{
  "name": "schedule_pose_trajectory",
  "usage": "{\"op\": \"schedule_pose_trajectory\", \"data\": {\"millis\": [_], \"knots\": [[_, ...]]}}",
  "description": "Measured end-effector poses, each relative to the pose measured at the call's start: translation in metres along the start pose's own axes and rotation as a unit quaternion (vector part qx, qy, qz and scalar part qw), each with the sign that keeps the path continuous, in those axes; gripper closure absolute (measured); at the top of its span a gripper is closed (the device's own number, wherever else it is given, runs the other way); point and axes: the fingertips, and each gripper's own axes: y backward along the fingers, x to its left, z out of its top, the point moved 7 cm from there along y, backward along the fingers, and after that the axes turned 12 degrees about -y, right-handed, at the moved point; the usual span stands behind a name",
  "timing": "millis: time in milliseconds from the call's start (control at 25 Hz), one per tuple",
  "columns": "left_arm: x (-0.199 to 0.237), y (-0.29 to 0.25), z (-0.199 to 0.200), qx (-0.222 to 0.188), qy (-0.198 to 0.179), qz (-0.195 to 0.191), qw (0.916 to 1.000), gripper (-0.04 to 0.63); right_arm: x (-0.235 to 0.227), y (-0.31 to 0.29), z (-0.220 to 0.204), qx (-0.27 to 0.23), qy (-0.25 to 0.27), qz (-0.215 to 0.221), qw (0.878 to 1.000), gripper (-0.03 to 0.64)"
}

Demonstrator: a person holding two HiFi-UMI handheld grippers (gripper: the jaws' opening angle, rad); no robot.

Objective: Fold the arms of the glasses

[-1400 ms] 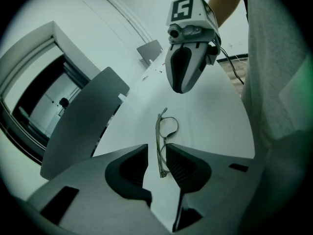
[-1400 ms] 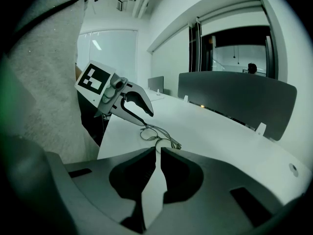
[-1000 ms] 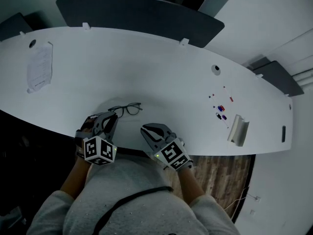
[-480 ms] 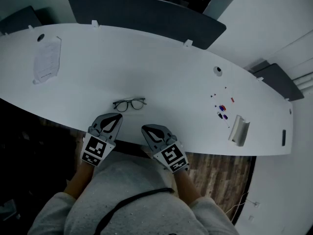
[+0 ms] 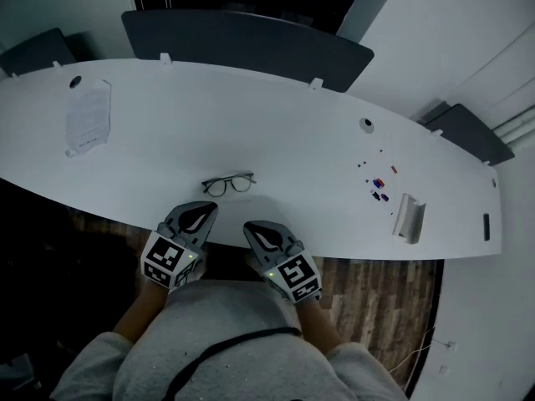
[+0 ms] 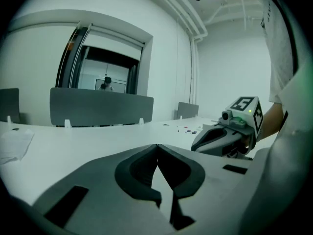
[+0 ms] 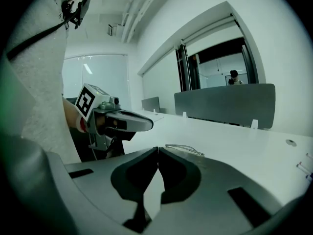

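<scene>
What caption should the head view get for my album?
Left claw and right claw, both shut and empty, hover at the near edge of the white table, short of the black glasses.

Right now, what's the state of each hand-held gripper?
Left hand-held gripper: closed, holding nothing.
Right hand-held gripper: closed, holding nothing.
</scene>
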Motion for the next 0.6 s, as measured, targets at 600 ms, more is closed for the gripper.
{"op": "schedule_pose_trajectory", "data": {"millis": [600], "knots": [[-0.039, 0.078, -0.026, -0.004, 0.039, -0.013, 0.9991, 0.580, 0.090, 0.018, -0.024, -0.017, -0.014, -0.027, 0.999, 0.597]]}}
